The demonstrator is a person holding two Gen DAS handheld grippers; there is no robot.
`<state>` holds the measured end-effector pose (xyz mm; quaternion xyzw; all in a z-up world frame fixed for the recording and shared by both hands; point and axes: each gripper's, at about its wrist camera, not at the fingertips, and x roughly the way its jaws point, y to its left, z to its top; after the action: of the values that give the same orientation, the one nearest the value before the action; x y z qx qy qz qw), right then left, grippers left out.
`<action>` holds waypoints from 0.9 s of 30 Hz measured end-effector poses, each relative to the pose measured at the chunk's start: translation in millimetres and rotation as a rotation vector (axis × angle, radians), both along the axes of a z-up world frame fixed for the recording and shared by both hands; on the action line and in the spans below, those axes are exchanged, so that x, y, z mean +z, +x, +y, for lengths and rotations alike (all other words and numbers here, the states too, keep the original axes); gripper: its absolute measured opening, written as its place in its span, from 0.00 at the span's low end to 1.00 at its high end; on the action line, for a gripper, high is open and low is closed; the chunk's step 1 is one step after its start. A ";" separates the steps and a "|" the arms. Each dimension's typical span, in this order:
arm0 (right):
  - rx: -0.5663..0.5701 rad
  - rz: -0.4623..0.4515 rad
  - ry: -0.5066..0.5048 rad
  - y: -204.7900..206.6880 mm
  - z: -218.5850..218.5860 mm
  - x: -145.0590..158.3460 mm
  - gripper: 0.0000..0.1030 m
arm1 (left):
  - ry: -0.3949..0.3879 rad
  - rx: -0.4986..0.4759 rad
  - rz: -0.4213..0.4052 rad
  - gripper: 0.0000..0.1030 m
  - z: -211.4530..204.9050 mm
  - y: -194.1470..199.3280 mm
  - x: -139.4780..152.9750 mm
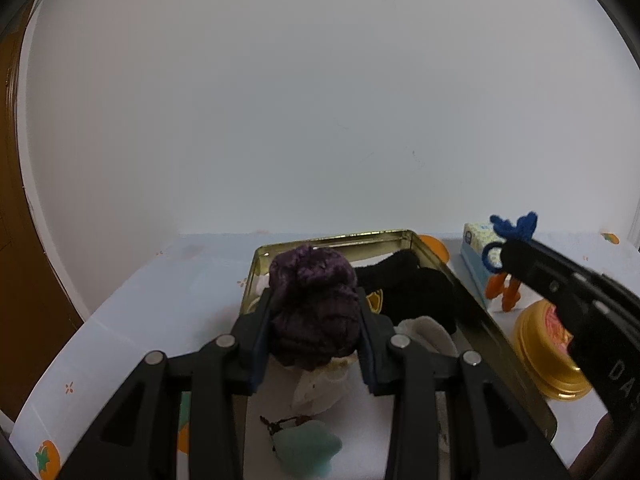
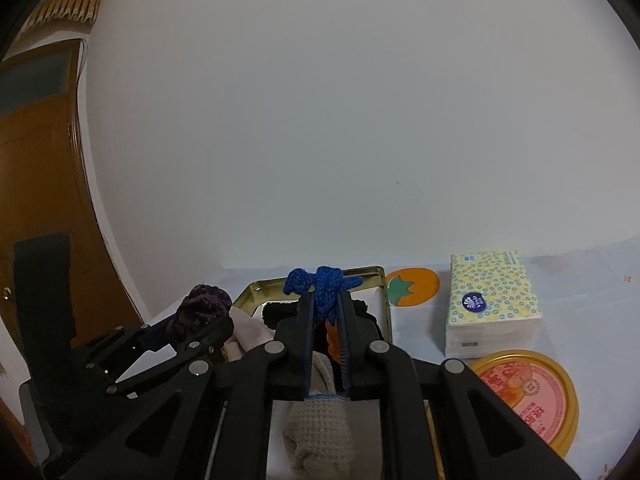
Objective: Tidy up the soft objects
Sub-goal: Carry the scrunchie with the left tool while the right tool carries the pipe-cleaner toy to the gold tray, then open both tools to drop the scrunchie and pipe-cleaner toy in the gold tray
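The tabletop (image 1: pixel 132 300) wears a pale cloth printed with orange fruits. On it stands a gold tin box (image 1: pixel 476 300), holding a black knit piece (image 1: pixel 416 284) and pale cloths. Only the right wrist view shows the whole tissue pack (image 2: pixel 492 300) and the round gold lid (image 2: pixel 532 396) beside the box; only the left wrist view shows a green soft shape (image 1: pixel 308 452) near the camera. The left gripper (image 1: pixel 316 320) has its jaws clenched on a purple knit ball (image 1: pixel 312 300) above the box. The right gripper (image 2: pixel 326 320) has its jaws nearly closed, grasping a blue crochet toy (image 2: pixel 320 284) with orange legs, also over the box.
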<state>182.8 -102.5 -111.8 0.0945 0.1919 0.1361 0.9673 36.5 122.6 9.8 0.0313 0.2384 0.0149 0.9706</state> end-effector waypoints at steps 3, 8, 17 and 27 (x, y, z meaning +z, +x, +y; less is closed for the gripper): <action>0.000 -0.020 -0.039 -2.2 1.8 0.1 0.12 | -0.001 0.000 0.007 0.34 1.2 0.5 -3.2; 0.007 -0.009 -0.073 -3.4 5.4 -0.1 0.12 | 0.004 0.000 0.021 0.34 -0.4 1.5 -8.7; 0.026 0.046 -0.076 4.1 8.9 -9.1 0.12 | 0.023 0.002 0.034 0.34 0.9 4.0 -17.0; 0.040 0.114 -0.058 19.4 11.9 -17.5 0.12 | 0.036 0.008 0.041 0.34 -2.8 3.1 -17.7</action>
<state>202.1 -90.6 -129.3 0.0704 0.2522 0.1441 0.9543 39.5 119.8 -7.9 0.0482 0.2579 0.0226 0.9647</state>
